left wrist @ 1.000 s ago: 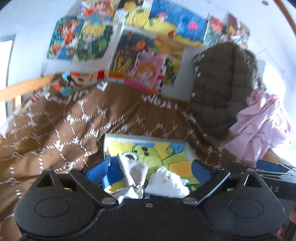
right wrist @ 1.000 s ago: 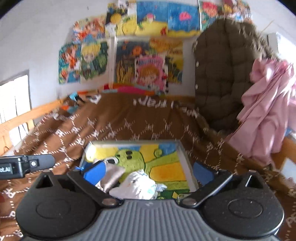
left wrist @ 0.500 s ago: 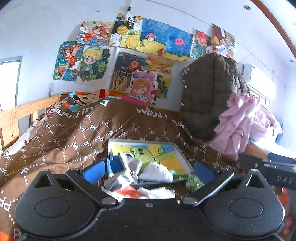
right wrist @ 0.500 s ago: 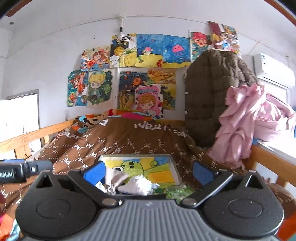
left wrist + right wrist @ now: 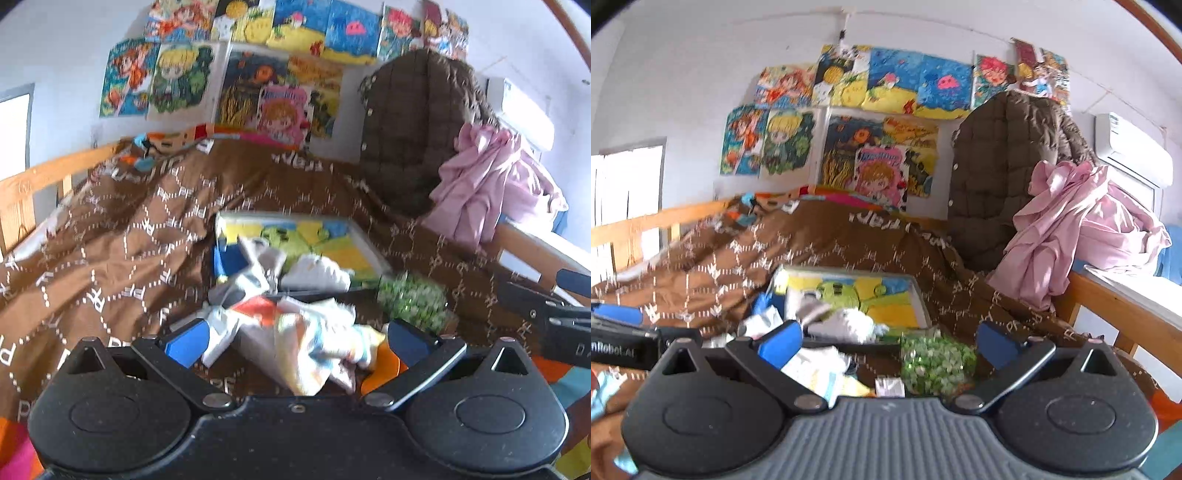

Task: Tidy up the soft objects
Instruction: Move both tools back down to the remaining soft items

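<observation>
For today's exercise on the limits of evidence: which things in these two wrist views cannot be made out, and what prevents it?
- Multicoloured cloth, left wrist view: motion blur hides its print, and the left tool body covers its near edge.
- Green patterned item, right wrist view: blurred, its kind unclear.
- Tray contents, both views: smeared pale cloths, count uncertain.
- Right tool: both views show only part.

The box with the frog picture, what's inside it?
Inside the box lie a grey cloth and a white cloth, crumpled together. They cover part of the frog picture, so anything beneath them is hidden.
</observation>
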`<state>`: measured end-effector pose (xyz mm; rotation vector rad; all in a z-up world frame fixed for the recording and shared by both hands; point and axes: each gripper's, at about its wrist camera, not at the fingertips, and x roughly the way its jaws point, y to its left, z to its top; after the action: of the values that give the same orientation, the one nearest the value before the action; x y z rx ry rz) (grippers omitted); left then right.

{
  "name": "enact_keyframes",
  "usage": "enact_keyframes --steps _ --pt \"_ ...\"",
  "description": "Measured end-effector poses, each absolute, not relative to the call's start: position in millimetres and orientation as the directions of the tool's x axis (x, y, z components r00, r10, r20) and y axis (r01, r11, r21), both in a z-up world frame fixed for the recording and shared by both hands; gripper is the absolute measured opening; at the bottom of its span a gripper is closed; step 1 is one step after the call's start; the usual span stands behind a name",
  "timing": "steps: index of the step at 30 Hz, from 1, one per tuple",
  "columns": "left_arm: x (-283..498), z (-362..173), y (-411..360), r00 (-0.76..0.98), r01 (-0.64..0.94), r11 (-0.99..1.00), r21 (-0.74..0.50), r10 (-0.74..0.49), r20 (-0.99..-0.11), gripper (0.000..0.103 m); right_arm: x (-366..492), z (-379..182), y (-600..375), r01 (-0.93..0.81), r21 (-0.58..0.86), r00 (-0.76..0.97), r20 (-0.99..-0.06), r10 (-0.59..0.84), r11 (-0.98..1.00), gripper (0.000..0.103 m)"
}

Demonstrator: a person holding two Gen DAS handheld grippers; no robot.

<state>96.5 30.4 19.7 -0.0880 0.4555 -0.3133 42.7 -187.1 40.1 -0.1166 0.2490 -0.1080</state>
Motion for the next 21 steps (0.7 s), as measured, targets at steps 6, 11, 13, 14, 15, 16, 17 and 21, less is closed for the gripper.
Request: enact_keyframes --steps 6,11,13,14,15,16,17,21 --pt "107 10 32 0.830 0.237 0.958 -0.163 -0.287 -0.478 0.102 50 27 -181 0.075 -0.141 0.948 -0.296 -0.115 0.987 0.103" --pt "113 5 32 0.817 0.212 0.963 -0.168 -0.269 -0.511 0.102 58 20 -182 0.074 -0.148 0.935 -0.335 -0.120 0.986 0.103" --pt "116 4 31 0.810 0.204 0.964 -0.168 -0.263 -0.524 0.102 60 18 -183 0.072 -0.151 0.929 -0.350 -0.122 0.986 0.103" --pt "117 3 31 0.806 0.201 0.965 -0.171 -0.262 -0.531 0.102 62 16 -183 0.071 -0.152 0.925 -0.359 -0.122 0.986 0.103" --pt "118 2 31 0.802 0.198 0.965 -0.174 -0.262 -0.537 0.102 63 14 -182 0.069 -0.153 0.920 -0.371 -0.122 0.986 0.103" --pt "119 1 32 0.798 0.196 0.964 -0.178 -0.262 -0.543 0.102 65 12 -181 0.068 -0.154 0.915 -0.384 -0.123 0.986 0.103" --pt "119 1 32 0.794 0.192 0.965 -0.182 -0.261 -0.549 0.102 66 11 -181 0.067 -0.156 0.910 -0.396 -0.125 0.986 0.103" --pt "125 -4 34 0.770 0.167 0.964 -0.205 -0.257 -0.584 0.102 73 3 -182 0.062 -0.166 0.889 -0.440 -0.130 0.984 0.103"
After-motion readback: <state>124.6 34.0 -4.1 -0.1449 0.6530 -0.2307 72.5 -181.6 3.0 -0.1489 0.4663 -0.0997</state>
